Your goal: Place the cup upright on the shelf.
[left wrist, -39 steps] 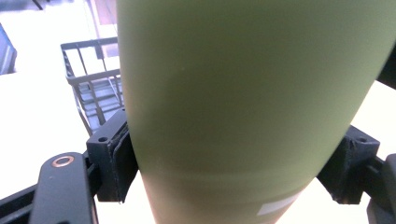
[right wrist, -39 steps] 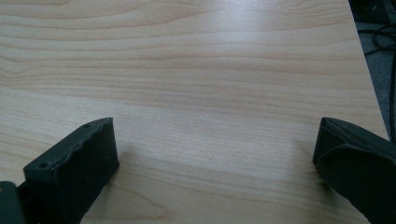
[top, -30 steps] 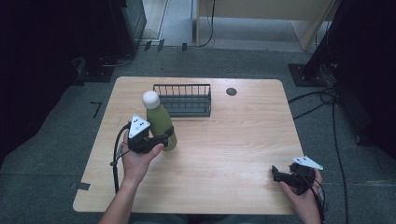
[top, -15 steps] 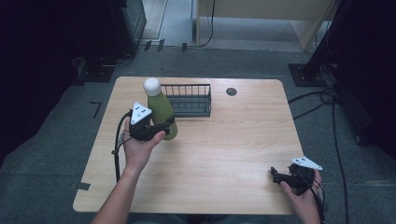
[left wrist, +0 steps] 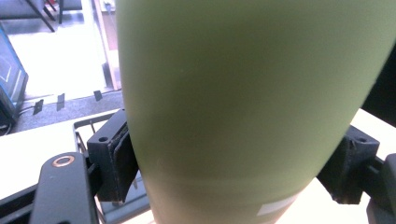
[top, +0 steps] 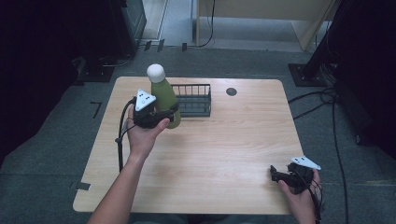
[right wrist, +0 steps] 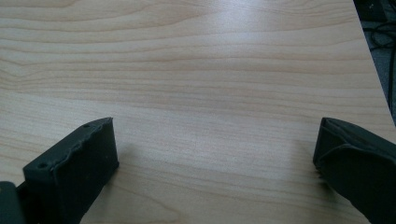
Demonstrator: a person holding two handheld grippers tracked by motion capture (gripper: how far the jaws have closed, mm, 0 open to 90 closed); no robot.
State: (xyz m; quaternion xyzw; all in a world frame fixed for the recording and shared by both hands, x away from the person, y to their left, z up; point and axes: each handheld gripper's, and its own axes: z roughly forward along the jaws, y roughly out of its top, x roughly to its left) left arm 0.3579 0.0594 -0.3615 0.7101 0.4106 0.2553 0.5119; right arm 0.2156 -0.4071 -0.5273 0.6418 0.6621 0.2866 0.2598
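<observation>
Pale wooden table (top: 210, 154) carries, at lower right of the high view, the right gripper (top: 280, 176), jaws wide and empty. Toward upper left, the left gripper (top: 161, 116) clamps a tall green bottle with a white cap (top: 163, 95), just beside a black wire basket (top: 194, 99). Gripped low on its smooth body, it could tip or clip the basket rim.

Bottle (top: 163, 93) just left of the wire basket (top: 194, 100); both at table's (top: 224, 154) far side.

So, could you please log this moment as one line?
left gripper: shut on green bottle | bottle: beside wire basket | right gripper: open, over table

Matt green bottle (top: 165, 100), wood-grain table (top: 224, 149)
</observation>
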